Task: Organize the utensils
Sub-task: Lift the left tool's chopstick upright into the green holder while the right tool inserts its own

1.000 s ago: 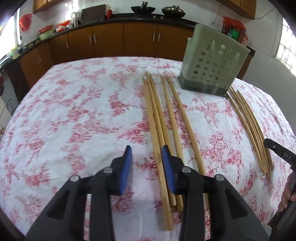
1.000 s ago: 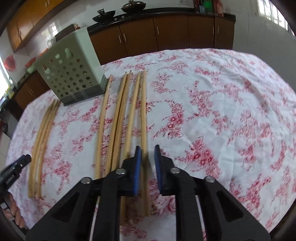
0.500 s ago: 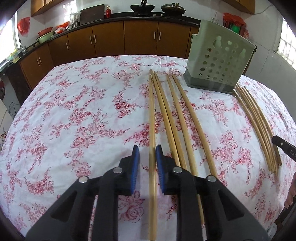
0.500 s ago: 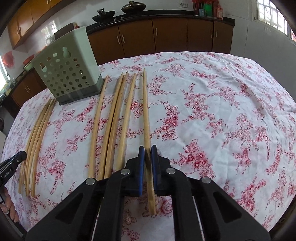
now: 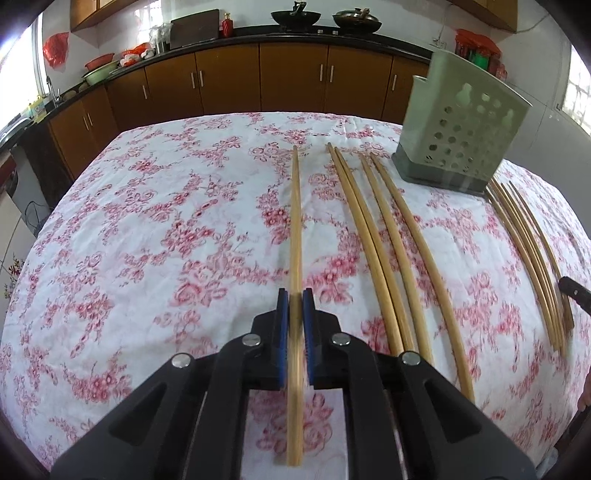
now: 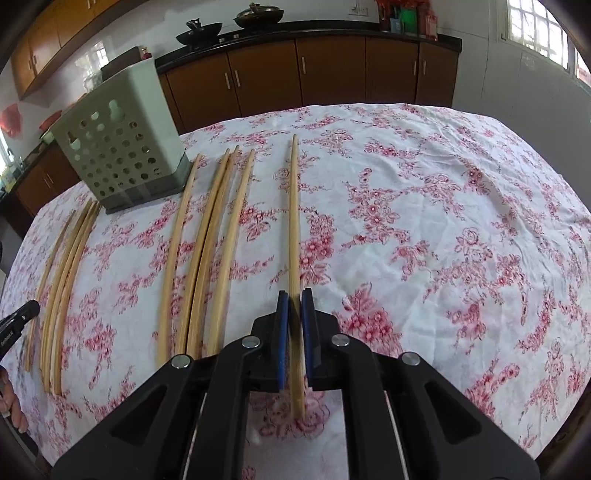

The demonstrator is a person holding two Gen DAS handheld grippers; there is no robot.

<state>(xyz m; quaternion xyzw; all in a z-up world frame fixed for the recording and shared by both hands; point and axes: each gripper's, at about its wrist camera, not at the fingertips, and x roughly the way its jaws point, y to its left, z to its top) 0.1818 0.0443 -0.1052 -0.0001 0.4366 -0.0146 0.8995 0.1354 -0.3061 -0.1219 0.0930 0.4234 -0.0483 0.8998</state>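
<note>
Left hand-held gripper [image 5: 295,306] has just been closing and clamps one chopstick [image 5: 295,221]; right hand-held gripper [image 6: 294,306] grips another chopstick [image 6: 293,221]. Perforated holder [image 5: 458,140] stands on the desk [image 5: 147,221]; its contents can't be seen.

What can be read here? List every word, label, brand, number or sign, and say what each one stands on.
Nothing reads clearly.
White lettering on the black gripper part at the left edge of the right wrist view: too blurred to read.
Labels on the red and green containers at the back: too small to read.
Utensil holder and tablecloth: no text visible.
</note>
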